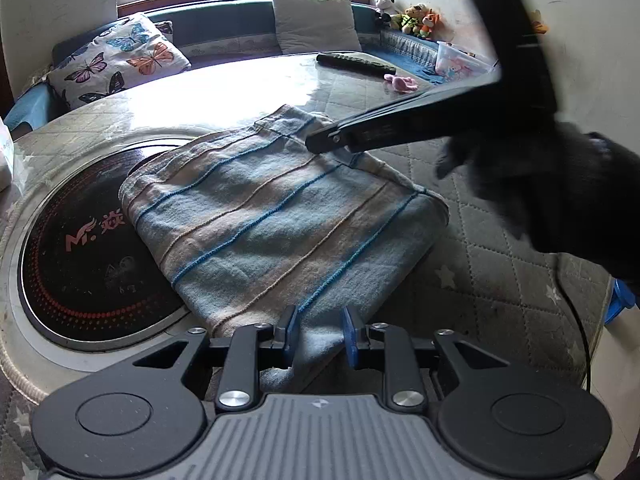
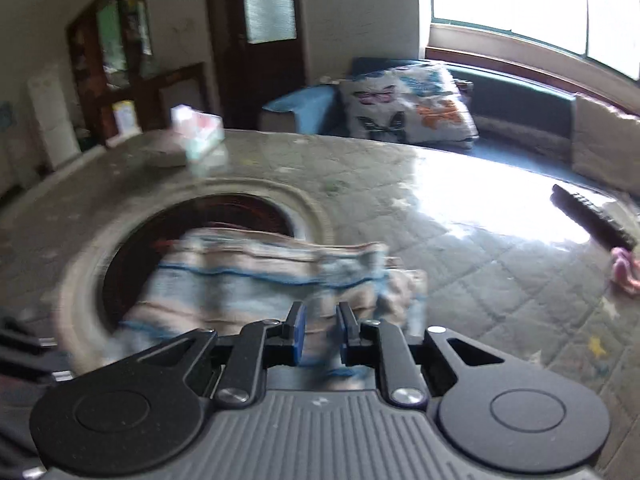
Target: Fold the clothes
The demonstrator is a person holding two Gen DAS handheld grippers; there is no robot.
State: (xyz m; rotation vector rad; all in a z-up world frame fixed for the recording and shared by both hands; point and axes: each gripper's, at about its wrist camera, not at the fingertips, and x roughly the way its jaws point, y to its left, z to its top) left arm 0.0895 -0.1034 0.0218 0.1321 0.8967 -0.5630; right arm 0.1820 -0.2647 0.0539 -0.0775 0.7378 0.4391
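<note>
Close in on the left wrist view, the left gripper (image 1: 316, 334) has its blue-padded fingers (image 1: 289, 330) parted, a gap between them, and the near corner of the folded garment (image 1: 280, 216) runs between and beneath the pads; whether they touch the cloth cannot be told. The garment, pale blue and beige with thin blue and tan lines, lies folded into a thick pad just ahead of those fingers, its left part over the black round cooktop (image 1: 80, 264) sunk into the bench (image 1: 500, 240), its right part on the quilted cover. Beyond the fold, to the right of the left fingers, the right gripper (image 1: 328, 142) reaches in, held by a black-gloved hand (image 1: 560, 192); its tip sits at the garment's far edge, and from here its state cannot be read. Over to the right wrist view, blurred: its fingers (image 2: 298, 330) stand apart too, with the cloth just ahead and under them. Farther off past the fingers lie a dark remote control (image 1: 356, 63) and a small pink toy (image 1: 402, 82), then a butterfly cushion (image 1: 120, 60) on the window seat.
</note>
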